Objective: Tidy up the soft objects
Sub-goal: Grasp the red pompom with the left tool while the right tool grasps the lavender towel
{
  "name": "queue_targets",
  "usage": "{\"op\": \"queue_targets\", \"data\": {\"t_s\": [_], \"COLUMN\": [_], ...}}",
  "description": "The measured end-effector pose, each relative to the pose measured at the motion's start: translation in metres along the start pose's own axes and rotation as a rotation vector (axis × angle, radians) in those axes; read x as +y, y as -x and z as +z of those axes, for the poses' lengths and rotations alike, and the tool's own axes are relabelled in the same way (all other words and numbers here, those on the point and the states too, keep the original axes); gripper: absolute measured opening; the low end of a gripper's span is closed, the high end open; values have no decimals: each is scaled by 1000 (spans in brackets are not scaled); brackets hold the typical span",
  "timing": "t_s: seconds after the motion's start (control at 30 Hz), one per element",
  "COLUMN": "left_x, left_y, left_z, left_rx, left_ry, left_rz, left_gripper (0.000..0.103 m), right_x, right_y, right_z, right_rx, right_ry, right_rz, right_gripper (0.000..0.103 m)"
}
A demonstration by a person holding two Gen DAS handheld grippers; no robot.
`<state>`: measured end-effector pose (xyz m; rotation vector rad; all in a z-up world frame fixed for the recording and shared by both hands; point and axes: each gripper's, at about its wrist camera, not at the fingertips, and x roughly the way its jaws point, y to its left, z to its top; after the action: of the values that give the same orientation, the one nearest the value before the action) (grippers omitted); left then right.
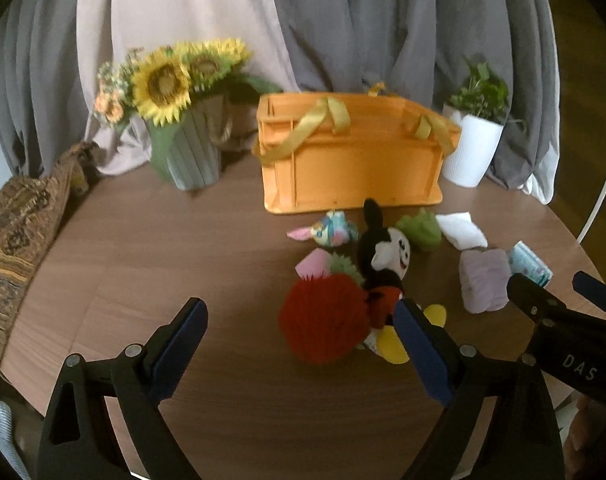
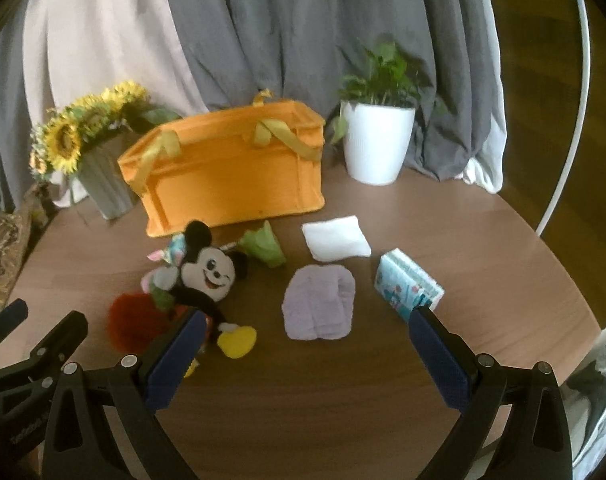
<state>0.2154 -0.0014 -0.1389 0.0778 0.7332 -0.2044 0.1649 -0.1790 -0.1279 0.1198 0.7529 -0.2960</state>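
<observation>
while every soft thing, from the mouse plush (image 2: 207,276) to the lilac towel (image 2: 319,304), lies on the table (image 1: 143,260) before the orange basket (image 1: 355,160), both the left gripper (image 1: 303,344) and right gripper (image 2: 307,356) gape empty; sorting looks unstarted.

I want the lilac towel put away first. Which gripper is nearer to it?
Right. The right gripper hangs open just in front of the lilac towel; the left gripper is off to its left, by the red pom-pom.

The black left gripper with blue-padded fingers (image 1: 301,332) tilts downward, jaws spread wide and empty; the matching black right gripper (image 2: 307,344) beside it does likewise
</observation>
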Motion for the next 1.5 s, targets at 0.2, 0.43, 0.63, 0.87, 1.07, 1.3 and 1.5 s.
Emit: {"op": "queue_targets", "data": {"t_s": [0.2,0.43,0.63,0.87,1.07,1.3,1.5], "left_x": [-1,-4,-3,-1,-5,-9,-11], "left_y": [-31,-56,-75,-90,-97,-94,-80], "left_z": [-8,-9,-12,-16,-18,-18,-14], "left_rx": [56,81,112,148,161,153,112], "left_ry": [67,93,111,128,117,95,88], "left_rz": [11,14,2,-17,-40,-52,-40], "left_gripper": [88,87,83,75,57,35,30], "right_x": [-4,-5,-4,-2,-3,-5,-5], "right_y": [-36,-61,-80,-92,-99,-97,-84], "right_z": [-5,-4,-3,-5,-9,-11,-6], "right_rx": [64,66,73,92,119,129,98], "right_ry": [14,28,32,40,38,35,46], "right_rz": [24,25,22,20,19,28,46], "right_gripper": [98,96,90,81,64,48,43]}}
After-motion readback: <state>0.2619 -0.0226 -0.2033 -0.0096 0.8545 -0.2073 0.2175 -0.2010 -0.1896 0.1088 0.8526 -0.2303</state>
